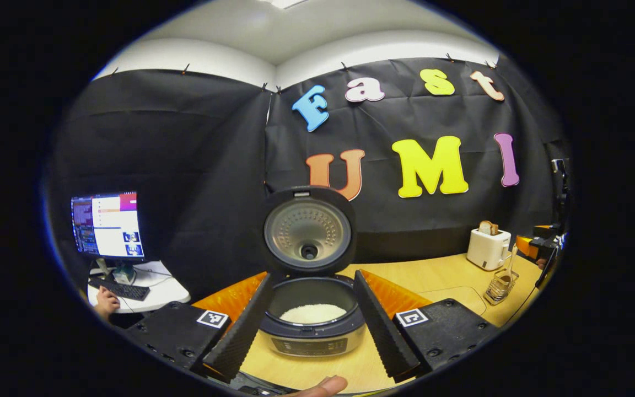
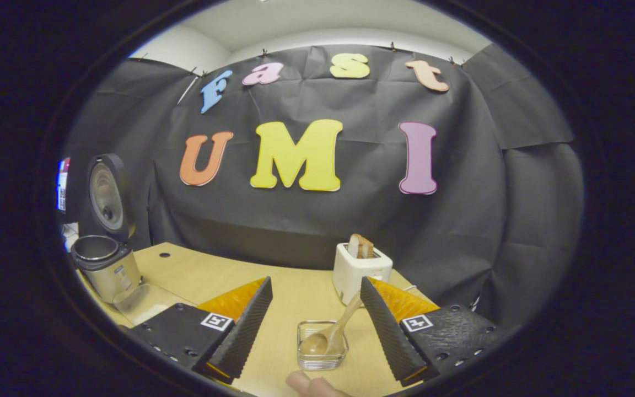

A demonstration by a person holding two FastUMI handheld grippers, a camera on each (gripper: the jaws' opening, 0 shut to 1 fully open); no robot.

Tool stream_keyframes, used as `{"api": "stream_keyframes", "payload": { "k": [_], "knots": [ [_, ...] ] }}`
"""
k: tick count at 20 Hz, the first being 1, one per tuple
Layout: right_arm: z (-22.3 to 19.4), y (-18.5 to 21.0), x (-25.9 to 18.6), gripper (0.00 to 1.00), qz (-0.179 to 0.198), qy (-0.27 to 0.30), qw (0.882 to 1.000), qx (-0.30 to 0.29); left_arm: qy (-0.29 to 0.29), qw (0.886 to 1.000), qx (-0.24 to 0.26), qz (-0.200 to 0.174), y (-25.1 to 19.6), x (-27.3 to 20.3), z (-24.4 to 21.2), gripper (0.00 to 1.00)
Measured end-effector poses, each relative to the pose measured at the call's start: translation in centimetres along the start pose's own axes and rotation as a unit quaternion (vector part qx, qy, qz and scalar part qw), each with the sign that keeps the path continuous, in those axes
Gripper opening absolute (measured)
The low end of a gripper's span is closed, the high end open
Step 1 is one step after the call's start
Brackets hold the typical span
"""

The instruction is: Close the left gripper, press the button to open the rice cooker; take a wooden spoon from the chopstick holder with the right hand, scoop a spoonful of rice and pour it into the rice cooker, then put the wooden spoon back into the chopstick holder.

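The rice cooker (image 1: 311,336) stands right in front of my left gripper (image 1: 312,274), its lid (image 1: 309,229) raised upright and white rice (image 1: 313,313) showing in the pot. The left gripper is open, its fingers either side of the pot with nothing held. In the right gripper view the wire chopstick holder (image 2: 322,358) sits between the fingers of my open right gripper (image 2: 315,281). The wooden spoon (image 2: 331,331) rests in the holder bowl down, handle leaning up to the right. The cooker (image 2: 109,270) shows far left there. The holder (image 1: 498,288) is at the right of the left gripper view.
A white toaster (image 2: 359,270) with bread stands just behind the holder, also the toaster (image 1: 488,248) at the right. A clear shallow container (image 2: 142,302) lies beside the cooker. Left of the table, a monitor (image 1: 108,225), keyboard and a person's hand (image 1: 106,303) occupy a side desk.
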State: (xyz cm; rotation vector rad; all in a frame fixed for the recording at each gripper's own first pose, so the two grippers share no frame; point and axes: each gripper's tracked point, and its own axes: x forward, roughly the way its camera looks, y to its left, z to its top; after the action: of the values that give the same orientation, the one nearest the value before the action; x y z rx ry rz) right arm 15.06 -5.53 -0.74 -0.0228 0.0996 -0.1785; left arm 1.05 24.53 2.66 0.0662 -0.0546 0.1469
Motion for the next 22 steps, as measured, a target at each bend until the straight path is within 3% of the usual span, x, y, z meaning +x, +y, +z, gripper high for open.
{"api": "stream_keyframes", "payload": {
  "k": [8, 12, 15, 19, 21, 22],
  "knots": [
    [-1.4, 2.7, -1.6, 0.95, 0.06, 0.012, 0.998, 0.03, -0.082, 0.995, -0.015, 0.061, 3.8, 8.8, 9.0, 0.93],
    [-1.8, 2.1, -1.4, 0.95, 0.058, 0.007, 0.998, 0.038, -0.117, 0.991, -0.019, 0.064, 4.7, 15.1, 11.5, 0.93],
    [-1.6, 1.5, -1.4, 0.96, 0.062, -0.004, 0.997, 0.048, -0.106, 0.993, -0.027, 0.046, 4.3, 19.4, 11.3, 0.93],
    [-1.0, 1.7, -2.5, 0.92, 0.061, -0.024, 0.997, 0.042, -0.14, 0.99, -0.012, 0.018, 3.6, 23.7, 13.2, 0.93],
    [-1.1, 2.0, -2.7, 0.93, 0.064, -0.028, 0.997, 0.035, -0.121, 0.992, -0.026, 0.012, 3.4, 25.3, 12.3, 0.93],
    [-1.3, 2.2, -2.8, 0.92, 0.065, -0.029, 0.997, 0.034, -0.112, 0.993, -0.036, 0.012, 3.5, 25.8, 11.9, 0.87]
  ]
}}
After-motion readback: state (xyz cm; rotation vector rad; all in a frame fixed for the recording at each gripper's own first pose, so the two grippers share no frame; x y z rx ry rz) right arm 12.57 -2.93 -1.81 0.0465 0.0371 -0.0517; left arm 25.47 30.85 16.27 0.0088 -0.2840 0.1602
